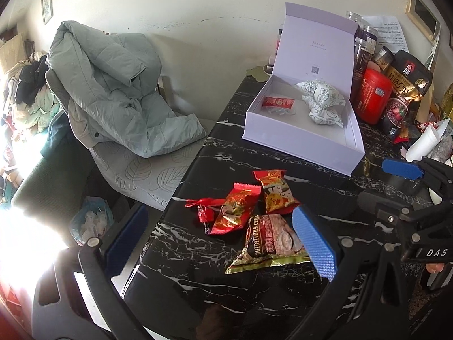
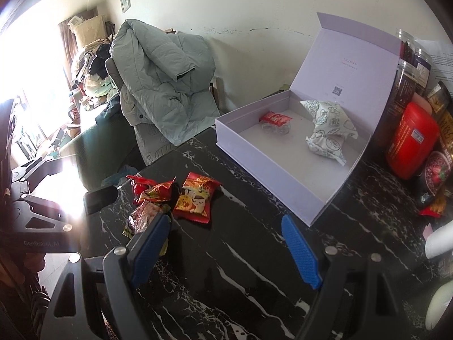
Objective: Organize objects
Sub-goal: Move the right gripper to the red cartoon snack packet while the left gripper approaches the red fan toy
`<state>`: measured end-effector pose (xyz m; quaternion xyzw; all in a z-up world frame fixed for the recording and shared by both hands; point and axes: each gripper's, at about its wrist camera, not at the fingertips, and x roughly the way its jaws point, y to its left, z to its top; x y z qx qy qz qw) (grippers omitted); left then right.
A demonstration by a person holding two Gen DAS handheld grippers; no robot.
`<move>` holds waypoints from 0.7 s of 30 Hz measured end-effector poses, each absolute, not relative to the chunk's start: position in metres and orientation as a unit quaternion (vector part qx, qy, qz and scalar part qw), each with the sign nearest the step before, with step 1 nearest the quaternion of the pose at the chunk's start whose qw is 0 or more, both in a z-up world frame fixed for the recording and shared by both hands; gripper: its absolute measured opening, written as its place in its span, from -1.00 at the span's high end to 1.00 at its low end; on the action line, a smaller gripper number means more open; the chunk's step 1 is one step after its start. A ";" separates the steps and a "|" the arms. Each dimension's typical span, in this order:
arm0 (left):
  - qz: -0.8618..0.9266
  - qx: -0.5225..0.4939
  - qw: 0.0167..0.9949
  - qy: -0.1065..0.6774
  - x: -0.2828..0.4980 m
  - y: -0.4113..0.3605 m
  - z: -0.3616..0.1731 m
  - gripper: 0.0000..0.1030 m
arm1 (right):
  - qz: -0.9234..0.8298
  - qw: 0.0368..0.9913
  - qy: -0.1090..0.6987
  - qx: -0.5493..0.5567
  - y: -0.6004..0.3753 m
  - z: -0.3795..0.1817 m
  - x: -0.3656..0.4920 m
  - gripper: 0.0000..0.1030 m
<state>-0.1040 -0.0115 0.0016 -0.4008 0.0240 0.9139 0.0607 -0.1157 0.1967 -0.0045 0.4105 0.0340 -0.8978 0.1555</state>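
An open white box (image 1: 300, 147) stands at the back of the black marble table (image 1: 198, 283). It holds a small red packet (image 1: 279, 102) and a white patterned pouch (image 1: 322, 99). In front of it lie a red packet (image 1: 235, 212), a red-and-yellow cartoon packet (image 1: 276, 192), a cereal packet (image 1: 271, 243) and a red ribbon trinket (image 1: 202, 209). My left gripper (image 1: 220, 240) hangs open just above these packets, its right pad over the cereal packet's edge. To their right, my right gripper (image 2: 226, 250) is open over bare table, with the cartoon packet (image 2: 196, 198) ahead on its left and the box (image 2: 266, 164) ahead on its right.
A red canister (image 1: 372, 99), dark jars (image 1: 363, 51) and snack bags (image 1: 407, 85) crowd the table's back right. A chair with a grey-green jacket (image 1: 119, 85) stands against the table's left edge. A bag of rubbish (image 1: 90, 221) sits on the floor below.
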 end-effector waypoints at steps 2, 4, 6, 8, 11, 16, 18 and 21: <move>0.912 -0.405 0.061 0.025 -0.102 -0.013 -0.005 -0.98 | -0.895 0.160 0.034 0.416 0.194 -0.011 -0.116 -0.61; 0.911 -0.407 0.056 0.031 -0.101 -0.014 -0.012 -0.98 | -0.892 0.164 0.034 0.421 0.192 -0.018 -0.118 -0.61; 0.910 -0.410 0.050 0.032 -0.101 -0.016 -0.017 -0.98 | -0.889 0.167 0.034 0.425 0.190 -0.024 -0.120 -0.61; 0.909 -0.414 0.046 0.028 -0.103 -0.019 -0.021 -0.98 | -0.887 0.169 0.033 0.429 0.188 -0.029 -0.123 -0.61; 0.907 -0.418 0.042 0.020 -0.106 -0.025 -0.025 -0.98 | -0.883 0.178 0.032 0.433 0.184 -0.035 -0.127 -0.61; 0.906 -0.422 0.030 0.018 -0.114 -0.033 -0.031 -0.98 | -0.879 0.186 0.031 0.438 0.177 -0.040 -0.137 -0.61; 0.905 -0.424 0.023 0.017 -0.119 -0.036 -0.033 -0.98 | -0.878 0.186 0.031 0.441 0.175 -0.042 -0.143 -0.61; 0.905 -0.425 0.013 0.018 -0.127 -0.042 -0.038 -0.98 | -0.875 0.188 0.034 0.445 0.170 -0.047 -0.153 -0.61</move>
